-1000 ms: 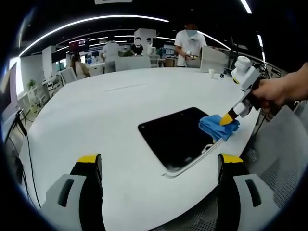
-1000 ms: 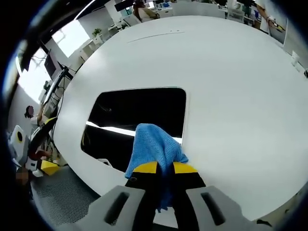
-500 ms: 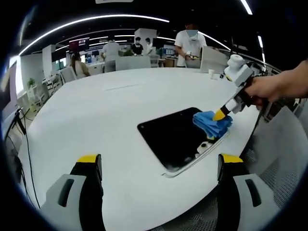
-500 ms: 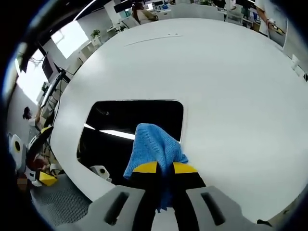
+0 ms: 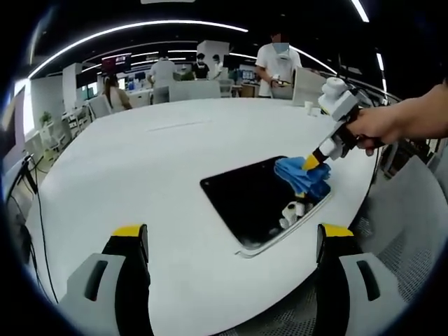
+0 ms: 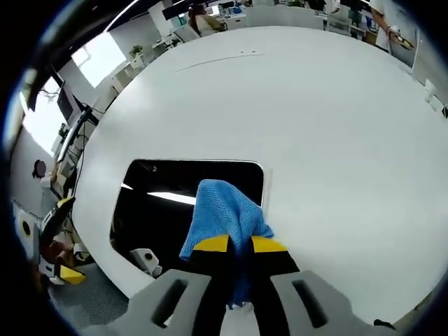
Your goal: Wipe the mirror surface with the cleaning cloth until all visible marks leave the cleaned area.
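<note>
Mirror (image 5: pixel 260 199) lying flat near the edge of a white bench (image 5: pixel 154 175), with a blue cloth (image 6: pixel 225 217) pressed on it.

The right gripper (image 6: pixel 239 246) has its fingers closed tight on the cloth, which rests on the mirror's corner nearest the bench edge. The left gripper (image 5: pixel 231 241) hovers well apart from the mirror, fingers spread wide and holding nothing. Because the mirror lies so close to the edge, a hard sideways push could slide it off; nothing steadies it. The dark glass reflects ceiling lights, so any marks are too hard to make out. People stand far behind the bench.
</note>
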Tool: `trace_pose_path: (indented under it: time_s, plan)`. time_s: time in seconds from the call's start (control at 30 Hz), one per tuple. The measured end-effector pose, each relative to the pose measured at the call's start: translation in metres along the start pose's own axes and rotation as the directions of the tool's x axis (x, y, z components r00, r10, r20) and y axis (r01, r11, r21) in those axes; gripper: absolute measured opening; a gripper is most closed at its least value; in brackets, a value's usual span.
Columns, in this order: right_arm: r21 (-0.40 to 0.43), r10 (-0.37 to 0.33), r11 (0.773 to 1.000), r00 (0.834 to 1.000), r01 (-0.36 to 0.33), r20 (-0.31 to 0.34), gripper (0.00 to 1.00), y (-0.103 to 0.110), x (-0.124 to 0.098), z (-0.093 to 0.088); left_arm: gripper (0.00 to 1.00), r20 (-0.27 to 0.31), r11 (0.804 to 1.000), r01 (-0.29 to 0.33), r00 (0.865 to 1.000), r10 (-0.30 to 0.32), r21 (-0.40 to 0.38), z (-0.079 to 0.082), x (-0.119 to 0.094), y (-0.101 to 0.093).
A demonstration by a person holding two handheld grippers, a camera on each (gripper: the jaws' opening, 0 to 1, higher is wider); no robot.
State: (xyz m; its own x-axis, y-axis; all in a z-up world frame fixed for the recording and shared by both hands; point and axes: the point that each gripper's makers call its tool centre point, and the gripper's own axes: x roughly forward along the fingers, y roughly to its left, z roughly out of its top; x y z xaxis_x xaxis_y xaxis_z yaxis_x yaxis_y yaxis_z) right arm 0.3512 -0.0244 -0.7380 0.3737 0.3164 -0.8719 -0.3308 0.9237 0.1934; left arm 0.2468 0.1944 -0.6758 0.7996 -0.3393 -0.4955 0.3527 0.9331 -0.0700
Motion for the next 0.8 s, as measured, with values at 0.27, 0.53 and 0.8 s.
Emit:
trace_pose_path:
  time_s: [0.27, 0.53, 0.8]
  plan:
    - [-0.002, -0.007, 1.000, 1.000, 0.007, 0.012, 0.04, -0.001, 0.004, 0.011, 0.99, -0.001, 1.000, 0.003, 1.000, -0.003, -0.018, -0.001, 0.000, 0.000]
    - [-0.011, -0.015, 1.000, 1.000, 0.015, 0.021, 0.04, -0.006, 0.016, 0.029, 0.99, -0.006, 1.000, 0.006, 1.000, -0.006, -0.024, -0.002, 0.000, -0.001]
    - [-0.014, -0.017, 1.000, 1.000, 0.017, 0.022, 0.04, -0.008, 0.024, 0.045, 0.99, -0.010, 0.999, 0.007, 1.000, -0.007, -0.034, -0.004, 0.000, 0.000]
